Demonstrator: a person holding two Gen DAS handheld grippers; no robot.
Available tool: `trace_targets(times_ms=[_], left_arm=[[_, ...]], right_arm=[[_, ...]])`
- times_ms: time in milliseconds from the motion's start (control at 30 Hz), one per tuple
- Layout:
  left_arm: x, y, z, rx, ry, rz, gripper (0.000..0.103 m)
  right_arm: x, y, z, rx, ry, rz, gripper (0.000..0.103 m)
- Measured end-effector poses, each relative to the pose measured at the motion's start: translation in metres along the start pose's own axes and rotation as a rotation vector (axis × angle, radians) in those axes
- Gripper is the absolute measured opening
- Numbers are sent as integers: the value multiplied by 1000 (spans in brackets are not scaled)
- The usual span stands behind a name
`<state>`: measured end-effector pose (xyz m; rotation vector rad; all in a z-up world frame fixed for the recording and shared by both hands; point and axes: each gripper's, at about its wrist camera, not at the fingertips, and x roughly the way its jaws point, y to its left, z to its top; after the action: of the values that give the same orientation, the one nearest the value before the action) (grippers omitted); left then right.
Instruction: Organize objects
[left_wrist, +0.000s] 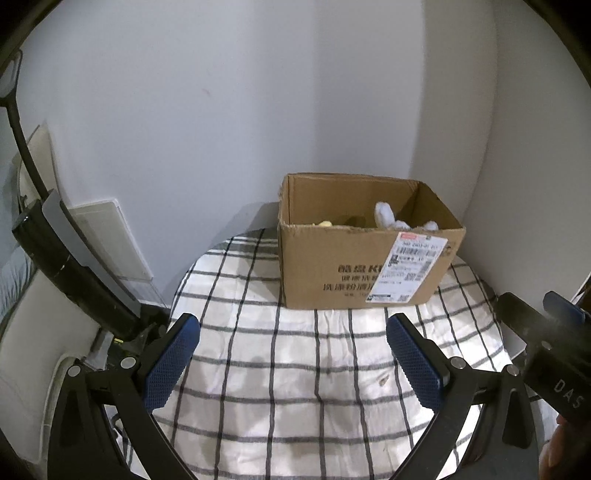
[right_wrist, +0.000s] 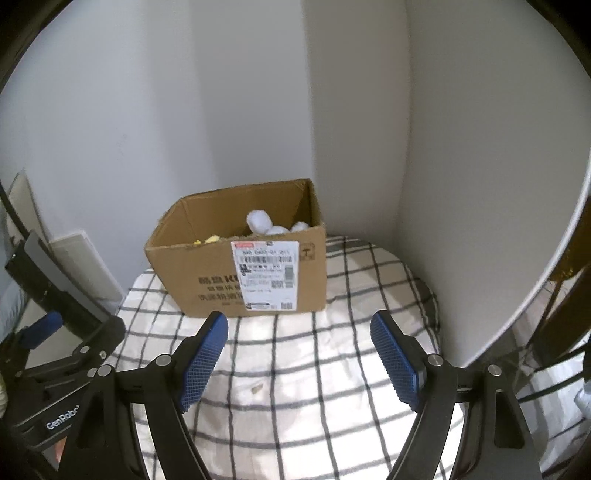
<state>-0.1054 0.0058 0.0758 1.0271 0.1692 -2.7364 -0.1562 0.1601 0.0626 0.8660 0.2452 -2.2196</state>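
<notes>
The cardboard box (right_wrist: 243, 258) sits just beyond the empty, spread right tool (right_wrist: 299, 354).

I am working in the corner of a home, likely a bedroom or spare room. Plain pale painted walls (left_wrist: 221, 110) meet at a bare corner before me. A white cloth with a grey check (left_wrist: 295, 369), rumpled like bedding, covers the round surface I lean over. On it stands an open brown cardboard shipping box (right_wrist: 207, 269) with a white courier label (right_wrist: 266, 275), the sort kept for household clutter.
</notes>
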Motion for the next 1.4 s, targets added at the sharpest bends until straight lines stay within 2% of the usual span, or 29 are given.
trace_targets(times_ms=[467, 1400], left_arm=[[-22, 4, -20, -17, -3, -11, 103], [-27, 11, -31, -41, 17, -24, 103]], right_arm=[[-13, 0, -27, 11, 23, 0, 80], [-21, 1, -36, 6, 35, 6, 80]])
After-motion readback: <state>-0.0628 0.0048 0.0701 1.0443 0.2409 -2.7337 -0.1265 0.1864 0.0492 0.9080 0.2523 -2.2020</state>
